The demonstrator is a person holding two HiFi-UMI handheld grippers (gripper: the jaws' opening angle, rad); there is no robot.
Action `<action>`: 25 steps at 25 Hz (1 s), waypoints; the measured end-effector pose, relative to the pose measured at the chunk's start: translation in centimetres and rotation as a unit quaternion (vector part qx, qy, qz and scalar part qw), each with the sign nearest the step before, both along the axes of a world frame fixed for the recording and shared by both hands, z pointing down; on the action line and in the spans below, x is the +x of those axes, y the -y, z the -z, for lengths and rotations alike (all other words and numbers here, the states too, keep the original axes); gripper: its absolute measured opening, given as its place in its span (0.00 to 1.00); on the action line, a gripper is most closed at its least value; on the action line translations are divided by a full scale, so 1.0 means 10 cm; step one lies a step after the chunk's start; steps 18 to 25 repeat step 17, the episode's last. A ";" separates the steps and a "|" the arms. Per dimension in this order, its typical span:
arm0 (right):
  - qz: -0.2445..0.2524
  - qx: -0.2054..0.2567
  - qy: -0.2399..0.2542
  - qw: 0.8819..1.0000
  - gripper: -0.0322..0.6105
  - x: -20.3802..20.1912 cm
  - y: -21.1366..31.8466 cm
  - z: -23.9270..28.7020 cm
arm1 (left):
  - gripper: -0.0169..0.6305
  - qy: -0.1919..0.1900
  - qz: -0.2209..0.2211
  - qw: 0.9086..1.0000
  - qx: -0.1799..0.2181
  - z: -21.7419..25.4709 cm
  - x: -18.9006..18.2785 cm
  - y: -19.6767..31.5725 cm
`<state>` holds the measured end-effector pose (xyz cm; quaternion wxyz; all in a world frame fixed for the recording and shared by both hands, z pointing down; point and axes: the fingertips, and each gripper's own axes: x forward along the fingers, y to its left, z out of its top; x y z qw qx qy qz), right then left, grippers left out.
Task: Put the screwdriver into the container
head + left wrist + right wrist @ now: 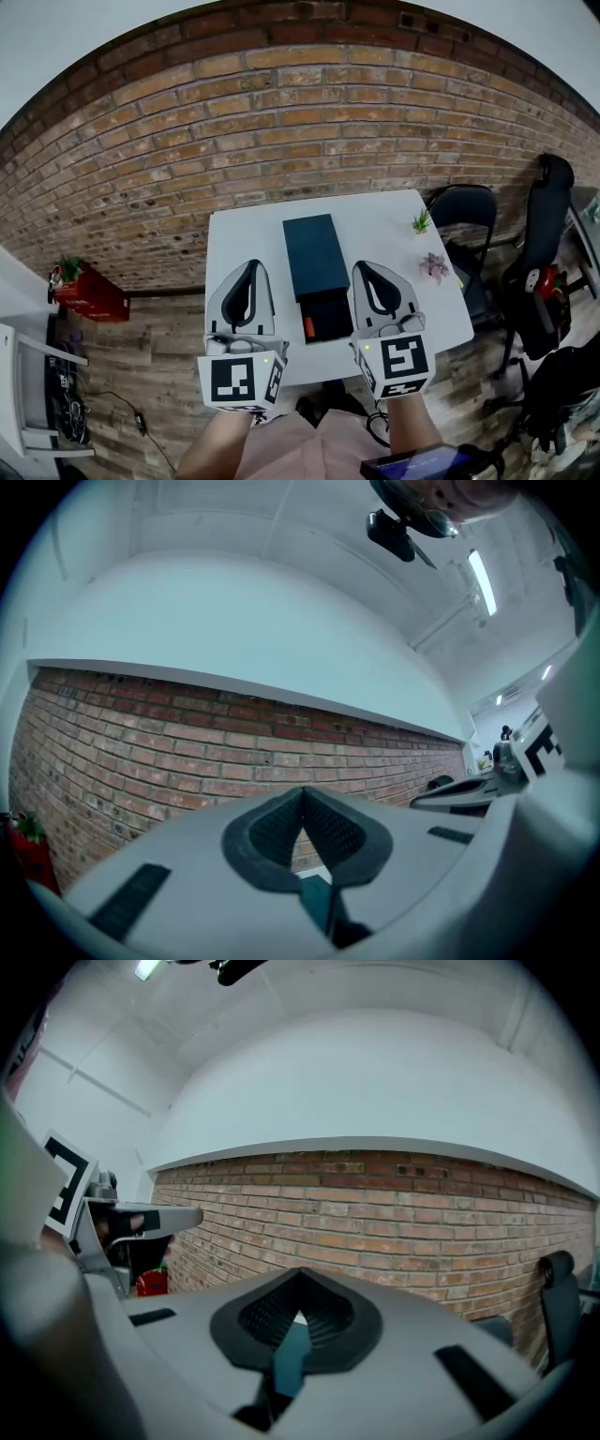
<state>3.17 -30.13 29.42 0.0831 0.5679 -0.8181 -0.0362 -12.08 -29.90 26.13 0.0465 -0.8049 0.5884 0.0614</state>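
A dark teal box container (314, 255) lies in the middle of the white table (244, 234). Its near end is a black open part (330, 311) where an orange piece, seemingly the screwdriver's handle (308, 328), rests. My left gripper (251, 266) hovers just left of the box, its jaws shut with nothing between them. On the box's right side my right gripper (362, 268) is also shut and empty. Both gripper views point up at the brick wall, with the closed left gripper (302, 794) and closed right gripper (300, 1275) at the bottom and a sliver of teal below.
Two small potted plants (422, 222) (435, 266) stand on the table's right side. Black chairs (469, 211) (548, 244) crowd the right of the table. A red planter (89, 292) sits on the floor at left. A brick wall (281, 112) lies beyond the table.
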 end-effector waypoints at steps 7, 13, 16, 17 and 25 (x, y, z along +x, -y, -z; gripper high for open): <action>0.002 0.002 -0.002 1.000 0.05 0.01 0.00 0.03 | 0.04 0.000 0.000 1.000 -0.003 -0.01 0.02 0.01; 0.004 0.001 0.000 1.000 0.05 0.04 0.03 0.01 | 0.04 0.004 -0.001 1.000 -0.003 -0.03 0.07 0.04; 0.006 -0.004 0.002 1.000 0.05 0.06 0.04 -0.04 | 0.04 0.007 -0.001 1.000 -0.006 -0.06 0.09 0.05; 0.007 -0.006 0.003 1.000 0.05 0.06 0.04 -0.06 | 0.04 0.007 -0.001 1.000 -0.008 -0.07 0.10 0.05; 0.007 -0.006 0.003 1.000 0.05 0.06 0.04 -0.06 | 0.04 0.007 -0.001 1.000 -0.008 -0.07 0.10 0.05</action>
